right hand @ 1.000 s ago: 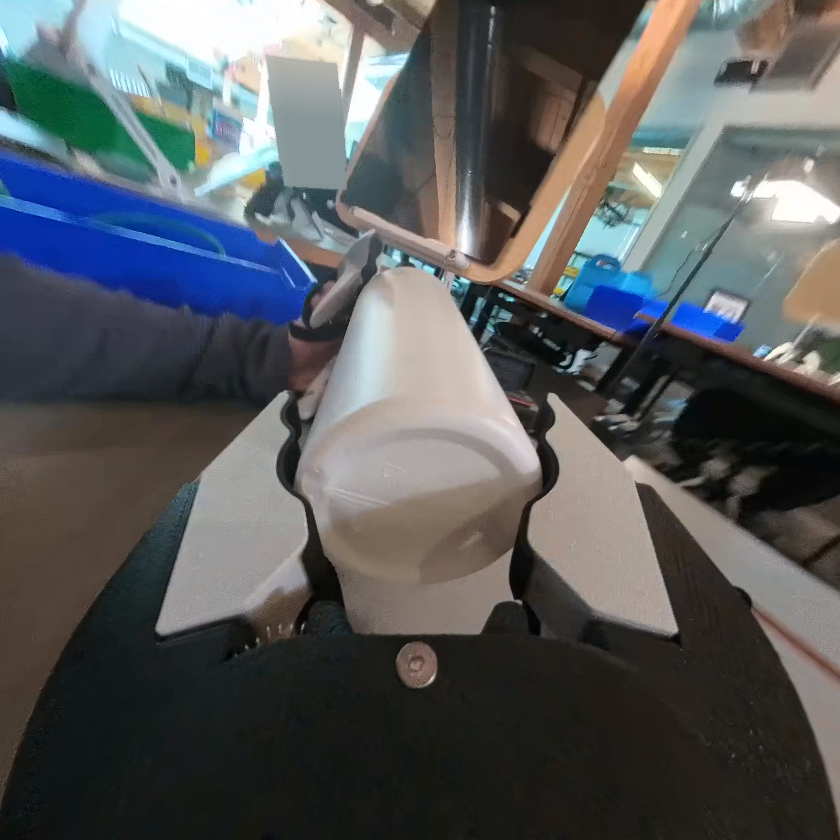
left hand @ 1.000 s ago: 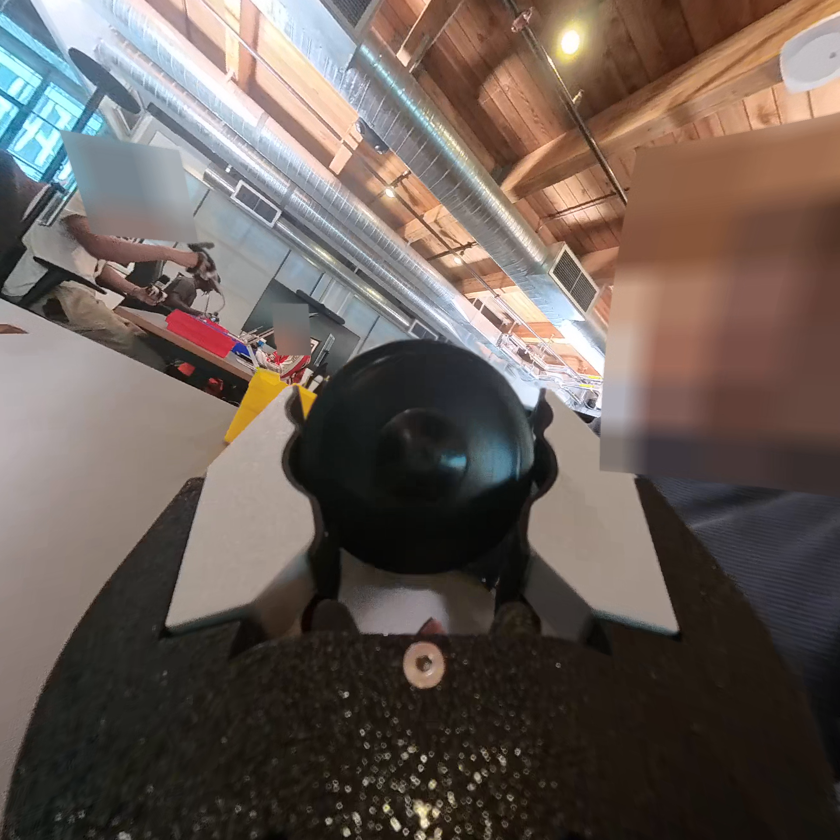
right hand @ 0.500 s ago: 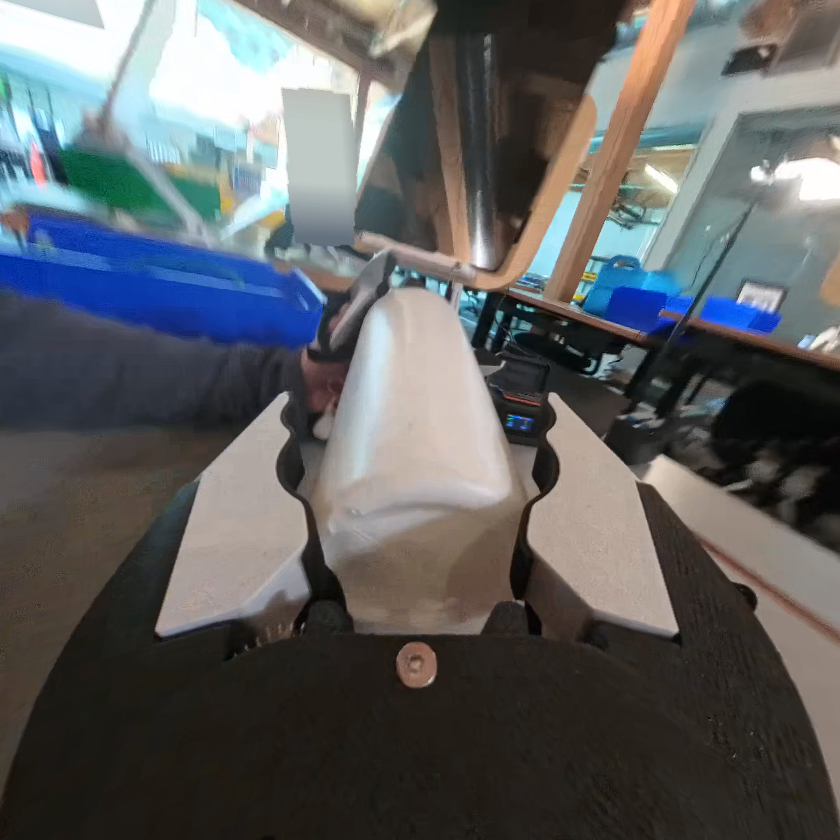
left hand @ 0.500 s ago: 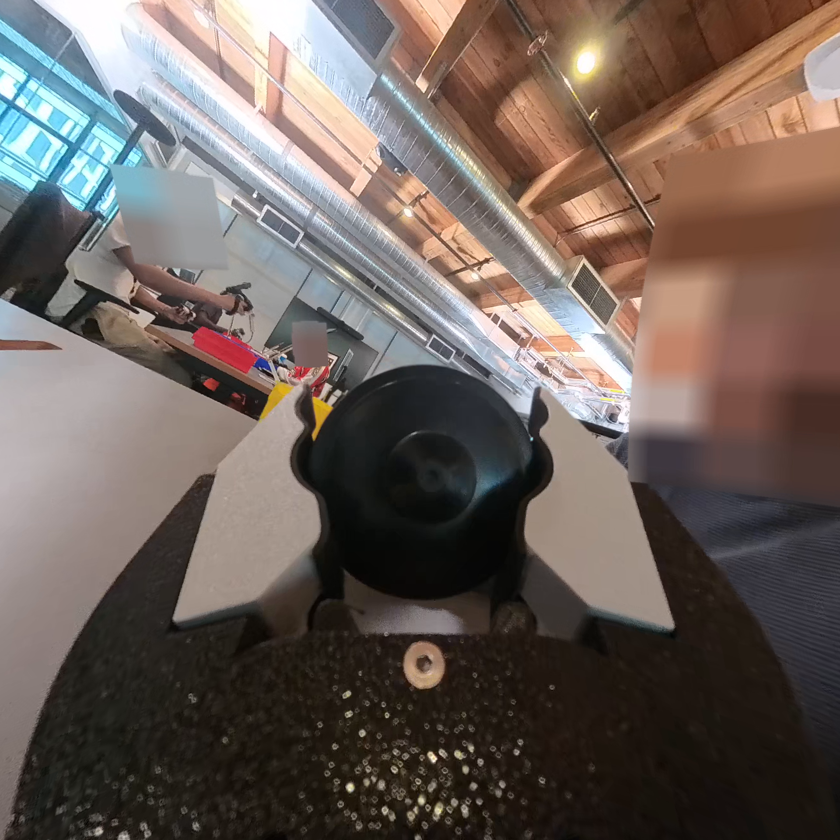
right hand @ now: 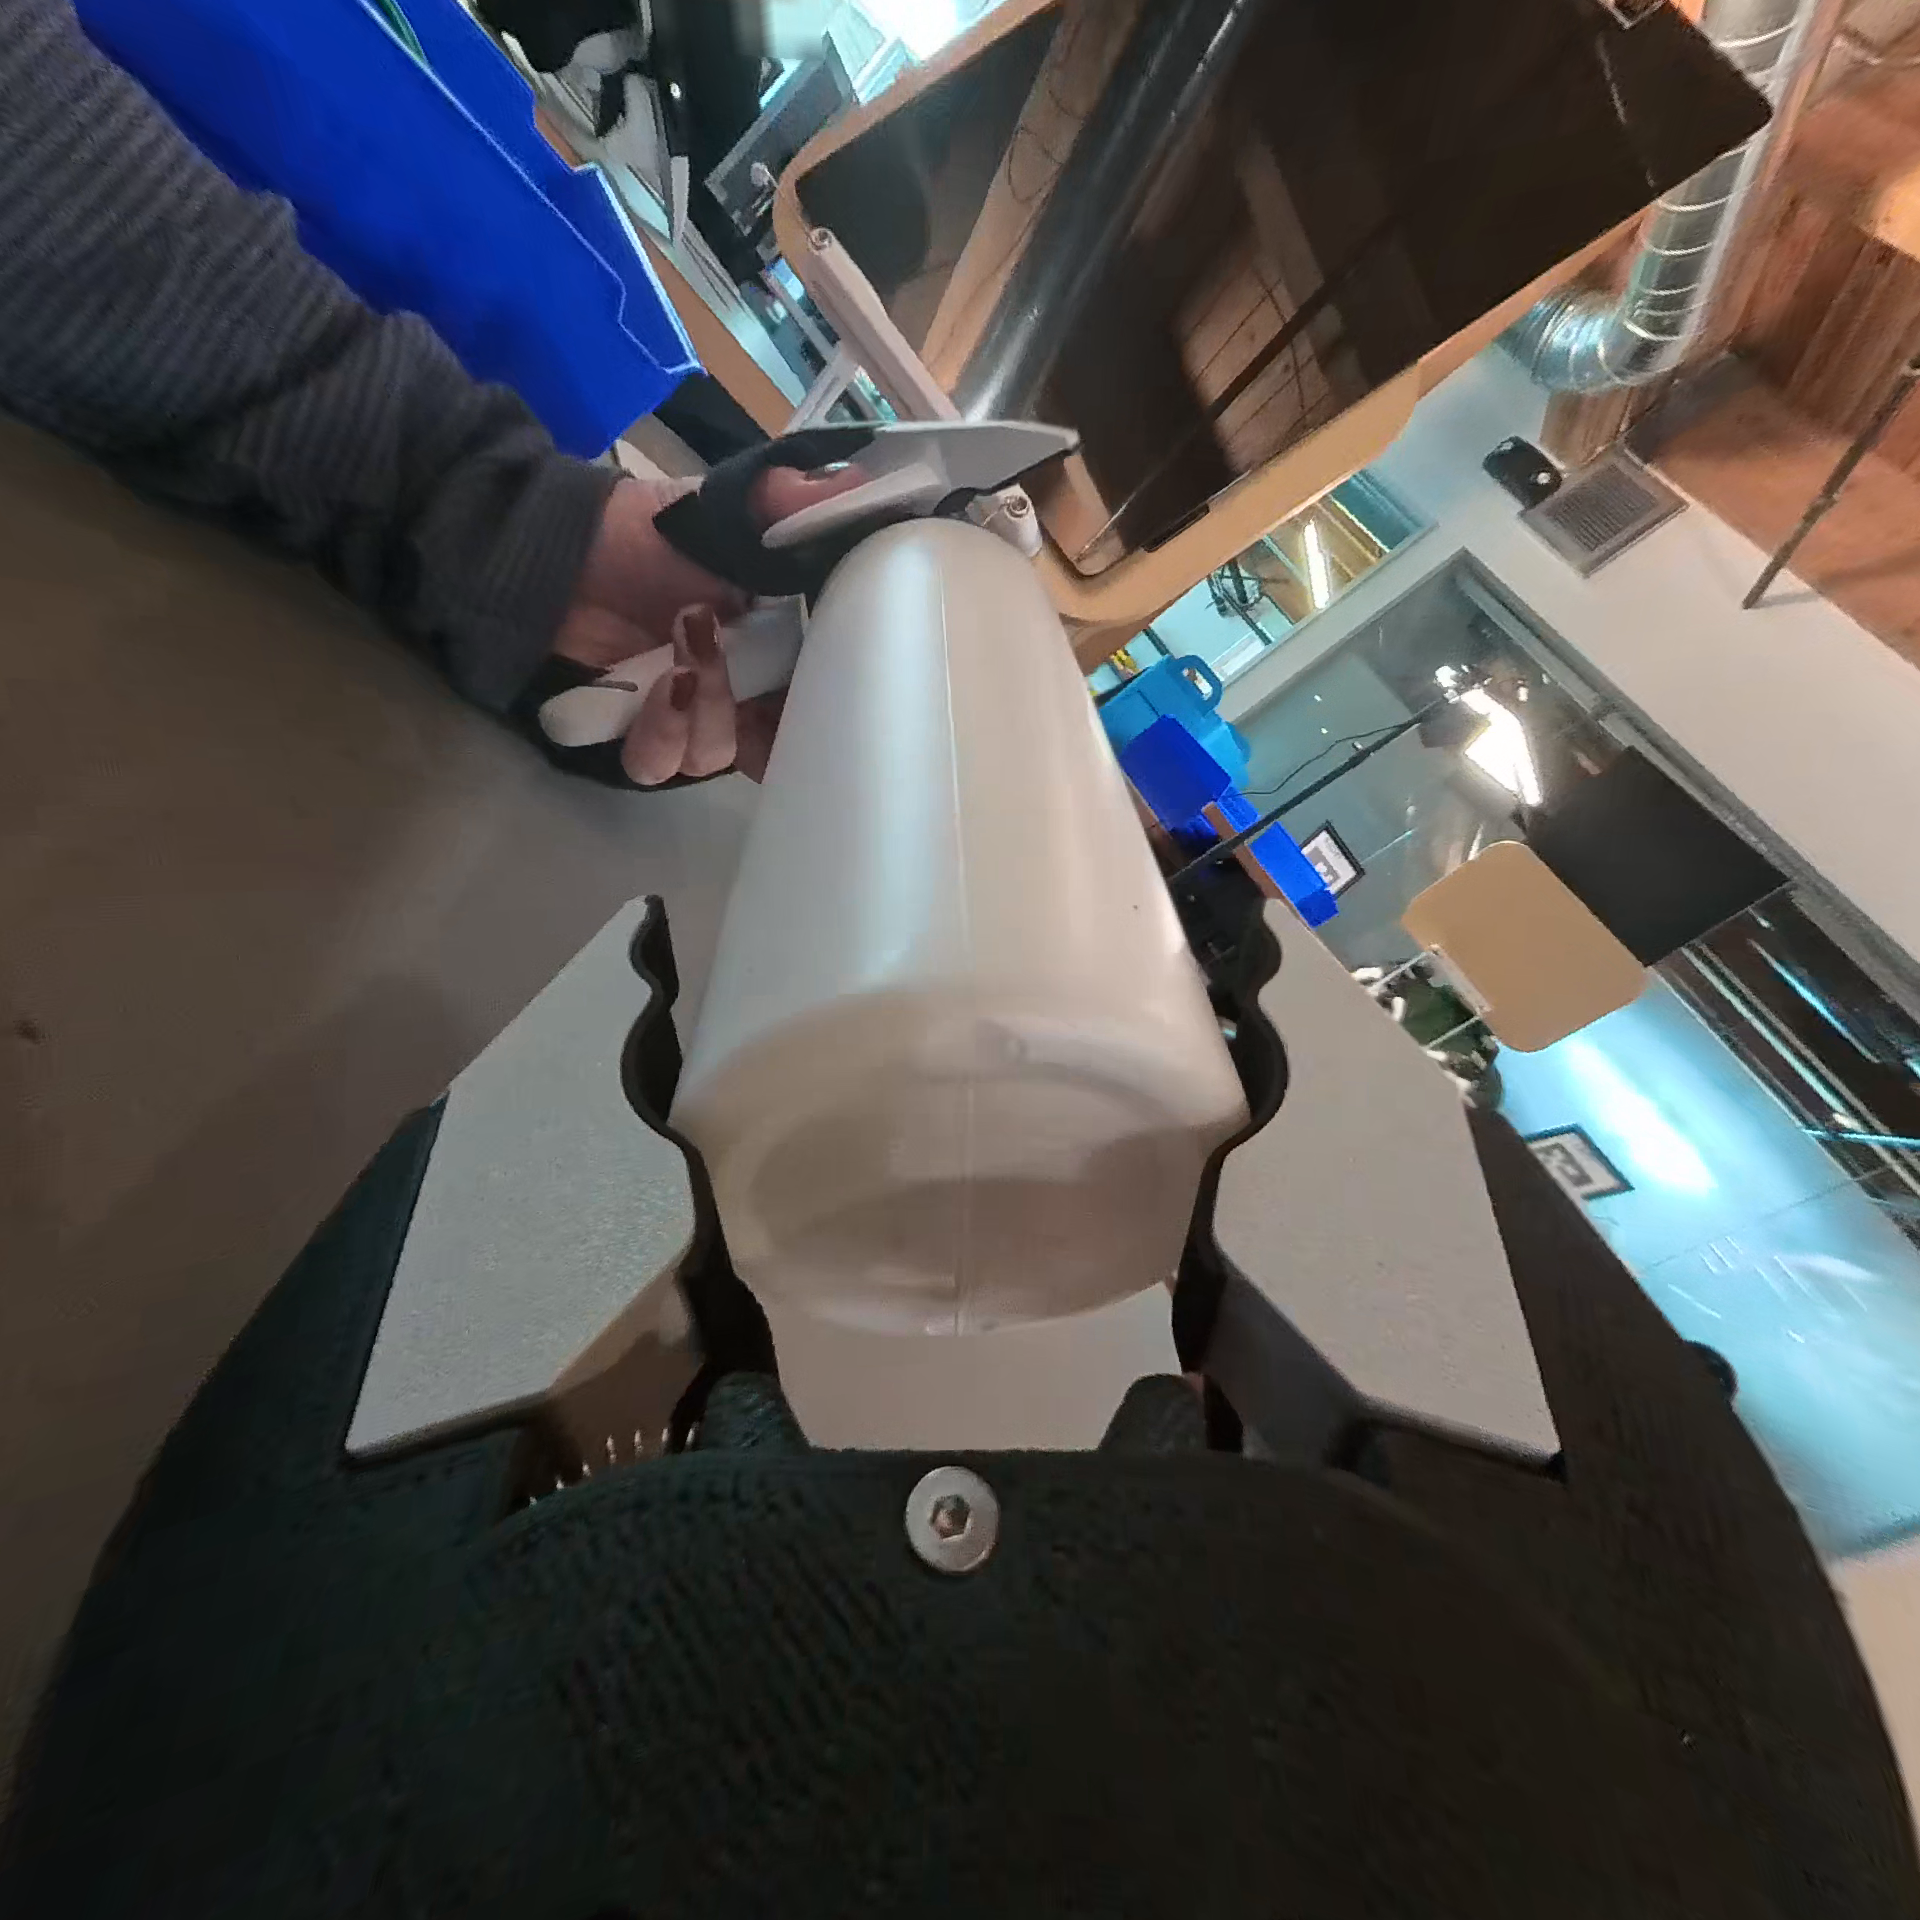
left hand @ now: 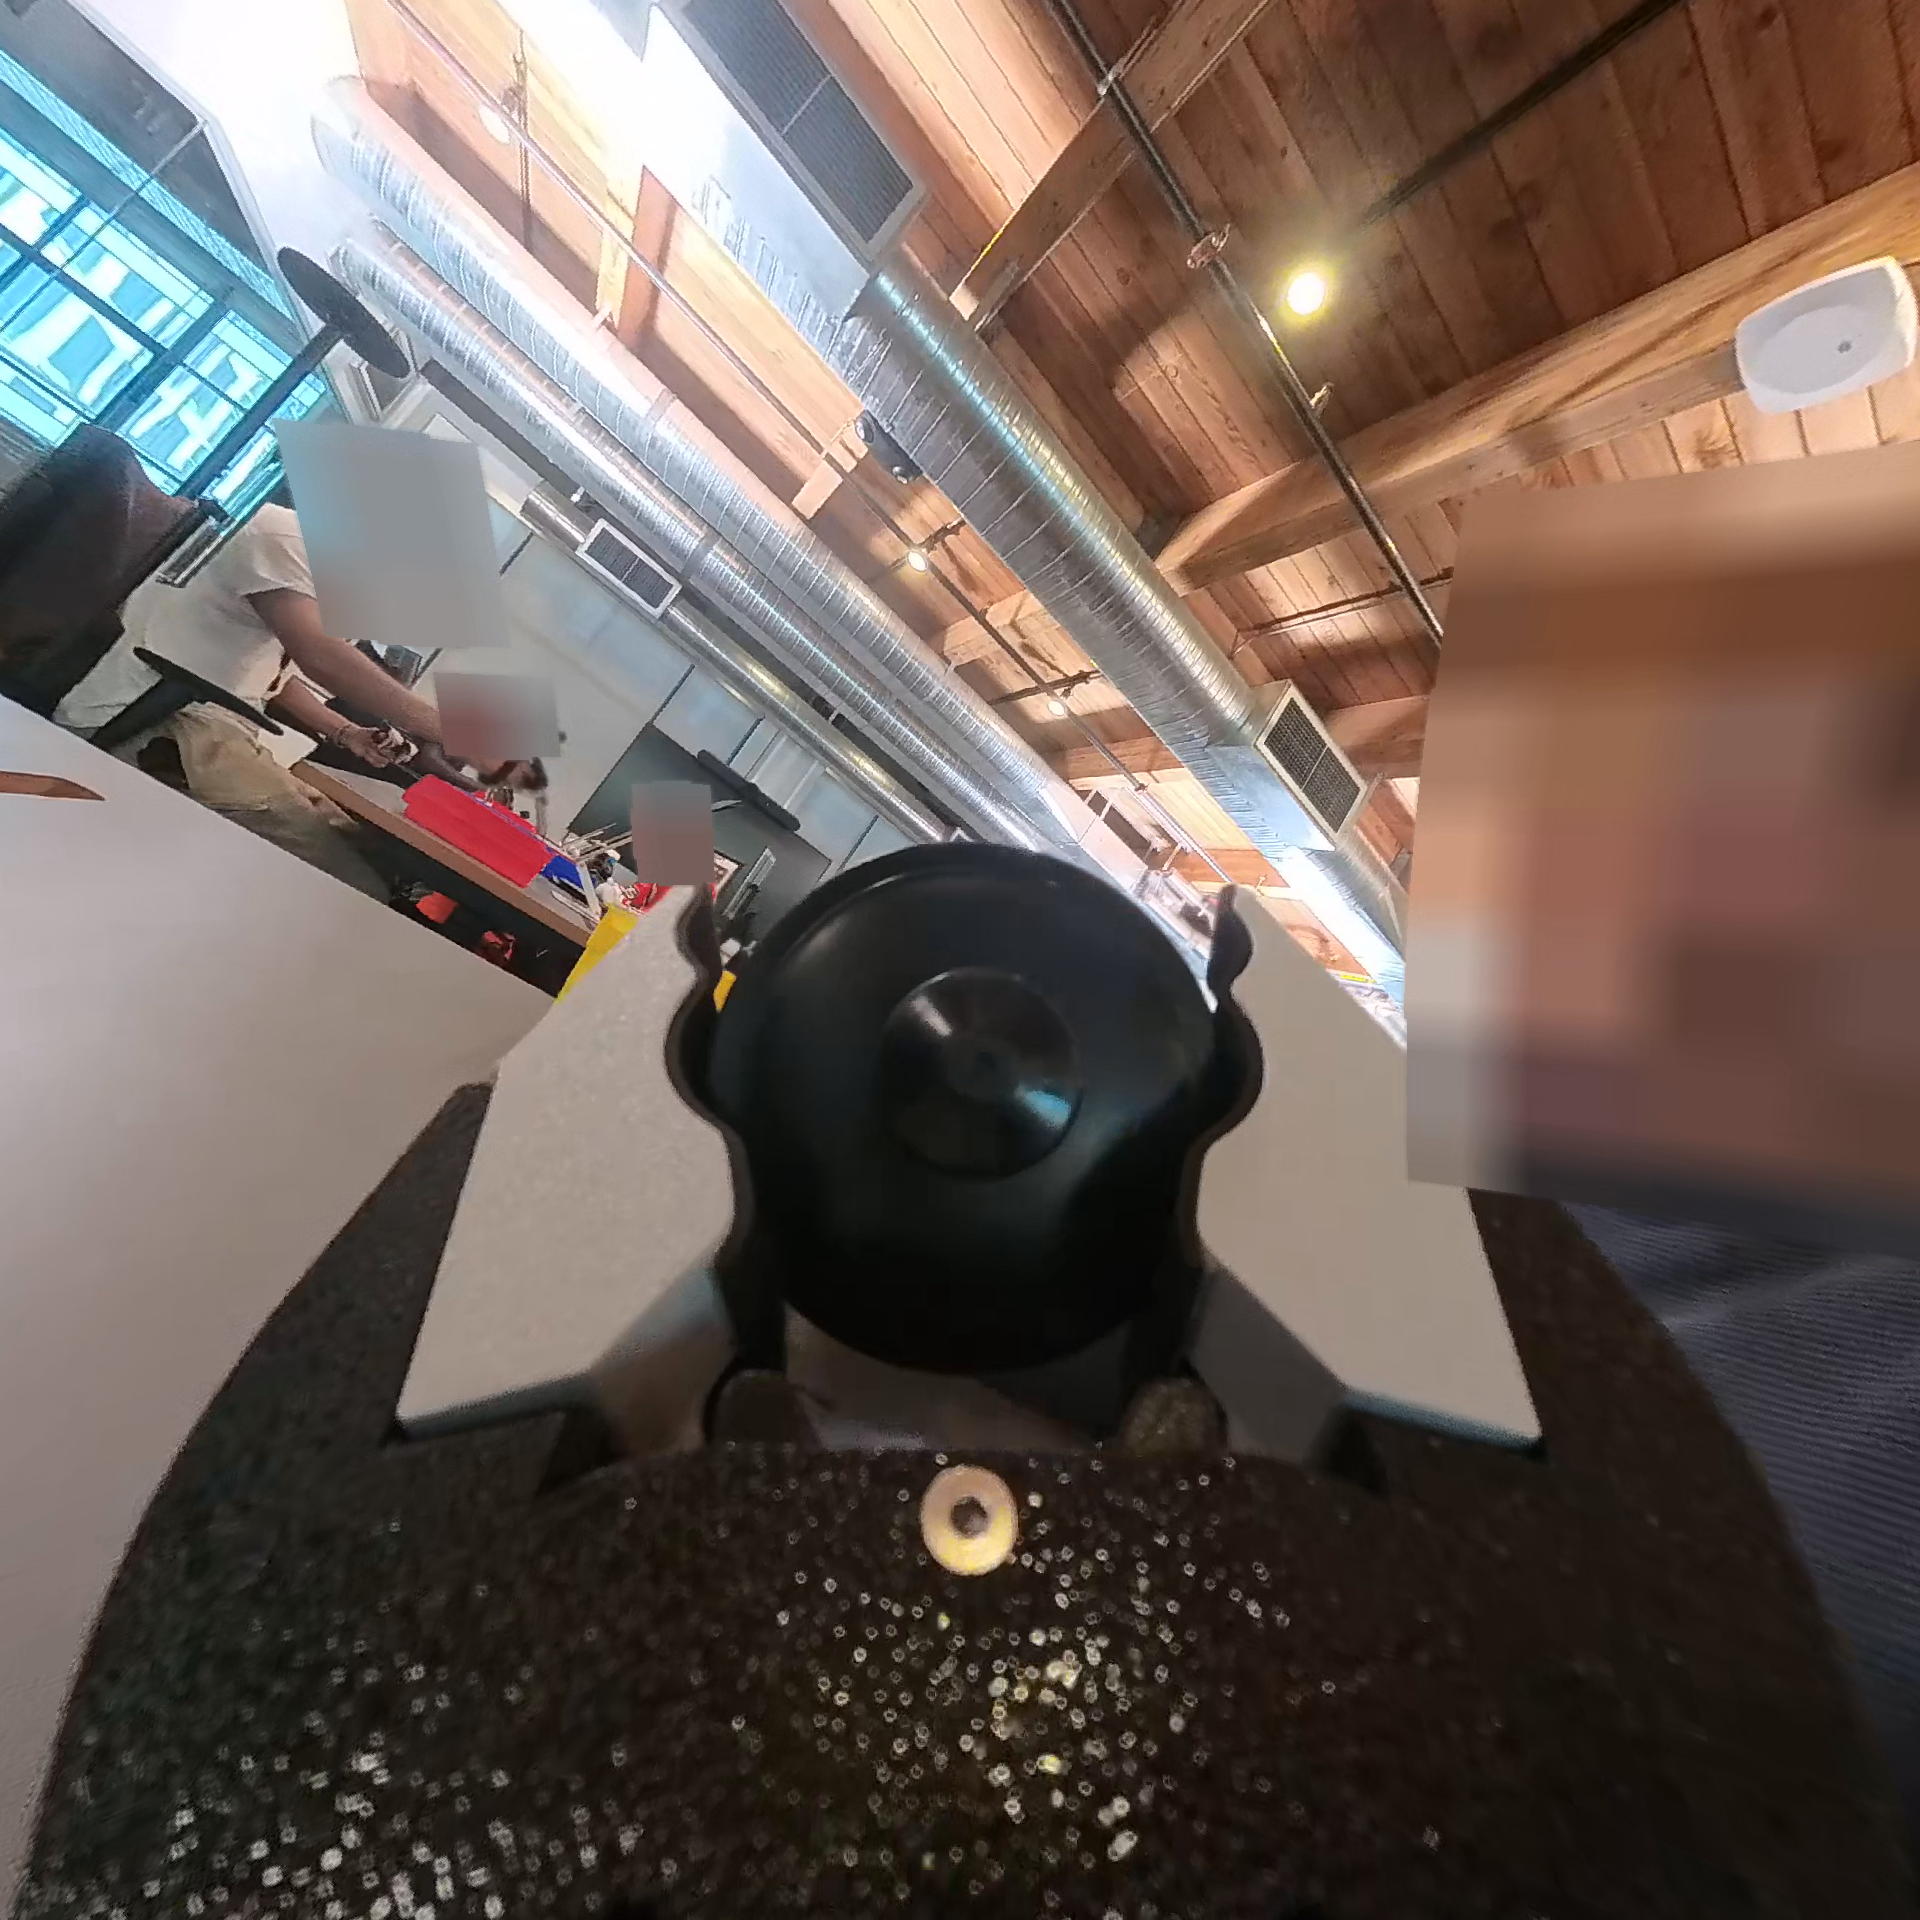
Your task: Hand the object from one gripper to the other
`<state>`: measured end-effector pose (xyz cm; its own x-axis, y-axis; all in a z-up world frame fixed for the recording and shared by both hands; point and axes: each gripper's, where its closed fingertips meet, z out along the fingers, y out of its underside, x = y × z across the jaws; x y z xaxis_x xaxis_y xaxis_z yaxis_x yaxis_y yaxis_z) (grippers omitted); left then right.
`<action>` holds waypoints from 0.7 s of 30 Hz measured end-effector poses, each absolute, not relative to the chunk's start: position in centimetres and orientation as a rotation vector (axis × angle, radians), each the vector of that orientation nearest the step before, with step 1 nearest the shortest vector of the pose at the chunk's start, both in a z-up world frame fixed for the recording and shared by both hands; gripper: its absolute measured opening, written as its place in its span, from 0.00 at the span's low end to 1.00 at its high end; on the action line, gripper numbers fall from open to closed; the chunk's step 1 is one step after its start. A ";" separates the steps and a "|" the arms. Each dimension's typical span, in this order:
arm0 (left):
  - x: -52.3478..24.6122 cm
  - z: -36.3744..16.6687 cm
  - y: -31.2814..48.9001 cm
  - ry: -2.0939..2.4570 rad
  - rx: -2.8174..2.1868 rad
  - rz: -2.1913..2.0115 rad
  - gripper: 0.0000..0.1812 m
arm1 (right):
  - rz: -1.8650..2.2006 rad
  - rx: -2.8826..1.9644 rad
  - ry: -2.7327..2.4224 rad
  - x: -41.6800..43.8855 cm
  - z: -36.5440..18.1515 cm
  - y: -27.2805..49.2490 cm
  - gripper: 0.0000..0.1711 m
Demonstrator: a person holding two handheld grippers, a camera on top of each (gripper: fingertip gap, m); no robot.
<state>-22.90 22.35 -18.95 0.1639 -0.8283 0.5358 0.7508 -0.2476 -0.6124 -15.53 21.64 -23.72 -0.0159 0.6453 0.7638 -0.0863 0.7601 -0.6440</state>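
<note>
- In the left wrist view, at nine o'clock, we see the pale tabletop point(left hand: 187, 1091), and beyond it at ten o'clock a person in a white shirt point(left hand: 244, 613) beside a far desk with a red bin point(left hand: 473, 831).
- At the centre, our left gripper point(left hand: 961, 997) has both grey fingers point(left hand: 592, 1164) pressed against the black cap point(left hand: 966, 1101) of the bottle, whose round top faces the camera; the gripper is clamped narrow on that cap end.
- From twelve to two o'clock run silver ducts point(left hand: 1039, 499) under a wooden ceiling point(left hand: 1455, 208), with a white device point(left hand: 1829, 348) on a beam at two o'clock.
- In the right wrist view, at ten o'clock, a grey striped sleeve point(right hand: 239, 353) leads to a hand point(right hand: 665, 665) that holds the left gripper point(right hand: 914, 468), seen farther off at the bottle's far end, in front of a blue bin point(right hand: 416, 197).
- At the centre, the white bottle point(right hand: 956, 935) lies along the view in mid-air above the tabletop point(right hand: 208, 935), its flat base toward the camera.
- Our right gripper point(right hand: 956, 1029) holds that base end, with its fingers point(right hand: 540, 1195) touching the bottle on both sides, so both grippers grip the one bottle at opposite ends.
- At three o'clock, well behind, we see blue crates point(right hand: 1184, 769) and glass walls point(right hand: 1455, 707).
</note>
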 end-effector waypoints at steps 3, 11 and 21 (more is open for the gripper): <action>-23.2 -18.7 22.1 0.096 -1.024 -1.502 0.51 | 0.722 -0.548 -1.496 -15.5 -23.6 21.5 0.61; -22.1 -18.3 21.3 0.173 -0.999 -1.515 0.58 | 1.431 -0.994 -1.367 -15.6 -22.1 21.8 0.60; -21.9 -17.0 21.9 0.152 -0.949 -1.377 0.56 | 1.289 -1.086 -1.329 -15.9 -22.8 24.3 0.61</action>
